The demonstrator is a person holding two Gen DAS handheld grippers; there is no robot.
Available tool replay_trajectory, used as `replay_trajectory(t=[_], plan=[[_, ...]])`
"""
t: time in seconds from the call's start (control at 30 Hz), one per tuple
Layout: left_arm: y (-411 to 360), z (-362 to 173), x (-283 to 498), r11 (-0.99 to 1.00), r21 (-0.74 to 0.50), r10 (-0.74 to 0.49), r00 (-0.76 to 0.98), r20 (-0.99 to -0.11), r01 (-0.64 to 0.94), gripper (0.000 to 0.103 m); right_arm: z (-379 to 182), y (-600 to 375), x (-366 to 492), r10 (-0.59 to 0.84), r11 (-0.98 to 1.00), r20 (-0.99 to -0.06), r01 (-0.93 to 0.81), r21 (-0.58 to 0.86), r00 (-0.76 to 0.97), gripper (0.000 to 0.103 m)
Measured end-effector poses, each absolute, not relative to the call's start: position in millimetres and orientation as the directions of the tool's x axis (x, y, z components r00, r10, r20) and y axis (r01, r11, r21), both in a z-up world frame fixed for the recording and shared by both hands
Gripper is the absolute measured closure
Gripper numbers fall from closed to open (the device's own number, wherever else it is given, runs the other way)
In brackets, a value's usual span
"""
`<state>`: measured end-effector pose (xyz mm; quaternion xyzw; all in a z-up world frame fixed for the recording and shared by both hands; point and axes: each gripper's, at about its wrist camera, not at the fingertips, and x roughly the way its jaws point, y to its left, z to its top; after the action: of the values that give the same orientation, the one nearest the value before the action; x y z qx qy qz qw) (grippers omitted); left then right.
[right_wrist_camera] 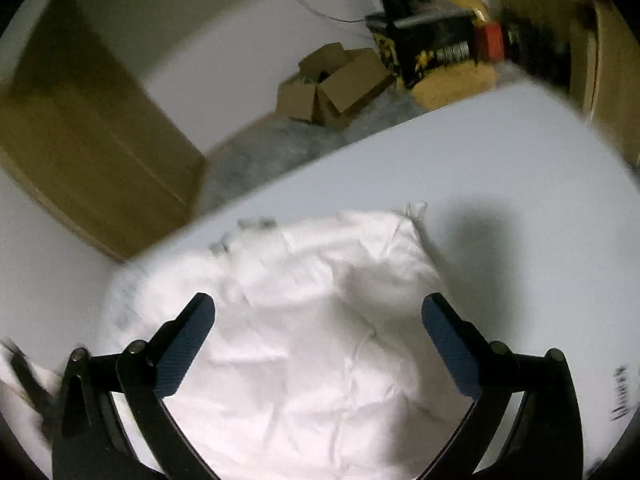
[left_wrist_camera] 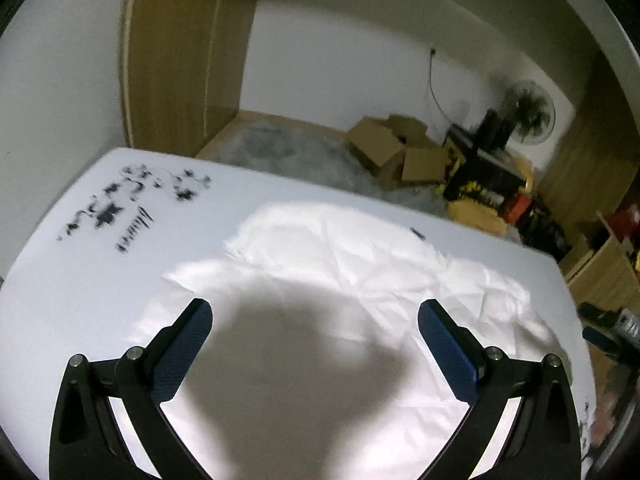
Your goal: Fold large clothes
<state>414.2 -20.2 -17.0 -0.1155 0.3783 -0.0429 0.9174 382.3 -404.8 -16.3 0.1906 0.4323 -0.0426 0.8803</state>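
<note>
A large white garment (left_wrist_camera: 340,264) lies crumpled and spread on the white table (left_wrist_camera: 80,280). My left gripper (left_wrist_camera: 315,312) is open and empty, held above the garment's near part, where a dark shadow falls. In the right wrist view the same garment (right_wrist_camera: 320,340) lies bunched, with a frayed corner (right_wrist_camera: 416,210) toward the far side. My right gripper (right_wrist_camera: 318,308) is open and empty above it. Blue pads (right_wrist_camera: 450,348) show on the fingers.
Black ink marks (left_wrist_camera: 132,200) are printed on the table at the far left; more print shows in the right wrist view (right_wrist_camera: 620,396). Beyond the table's far edge are cardboard boxes (left_wrist_camera: 392,148), a fan (left_wrist_camera: 528,112), black-and-yellow gear (left_wrist_camera: 480,172) and a wooden cabinet (left_wrist_camera: 188,52).
</note>
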Motion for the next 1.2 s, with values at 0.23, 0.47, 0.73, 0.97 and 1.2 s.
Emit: replay_trajectory(t=[0.23, 0.47, 0.73, 0.97, 1.2], plan=[[-67.7, -52.3, 446.7, 0.996, -0.091, -0.053, 0.720, -0.691, -0.014, 0.000, -86.7, -354.7, 411.2, -0.075, 0.966, -0.760, 0.235, 0.104, 0.645, 0.001], [-63.0, -88.4, 489.0, 0.998, 0.019, 0.059, 0.713, -0.699, -0.064, 0.000, -116.4, -359.9, 478.6, 0.110, 0.952, -0.776, 0.158, 0.261, 0.621, 0.001], [-61.4, -135.7, 511.3, 0.994, 0.033, 0.093, 0.660, -0.745, -0.102, 0.000, -154.8, -321.8, 509.9, -0.023, 0.993, -0.842, 0.107, 0.042, 0.539, 0.000], [-67.3, -96.1, 486.6, 0.987, 0.112, 0.158, 0.698, -0.698, -0.112, 0.000, -103.6, -297.4, 467.6, -0.030, 0.995, -0.789, 0.091, 0.033, 0.614, 0.001], [-31.0, -123.5, 495.3, 0.964, 0.176, 0.264, 0.646, -0.716, -0.199, 0.000, -136.9, -218.1, 456.9, -0.133, 0.980, -0.787, -0.036, -0.194, 0.602, 0.001]])
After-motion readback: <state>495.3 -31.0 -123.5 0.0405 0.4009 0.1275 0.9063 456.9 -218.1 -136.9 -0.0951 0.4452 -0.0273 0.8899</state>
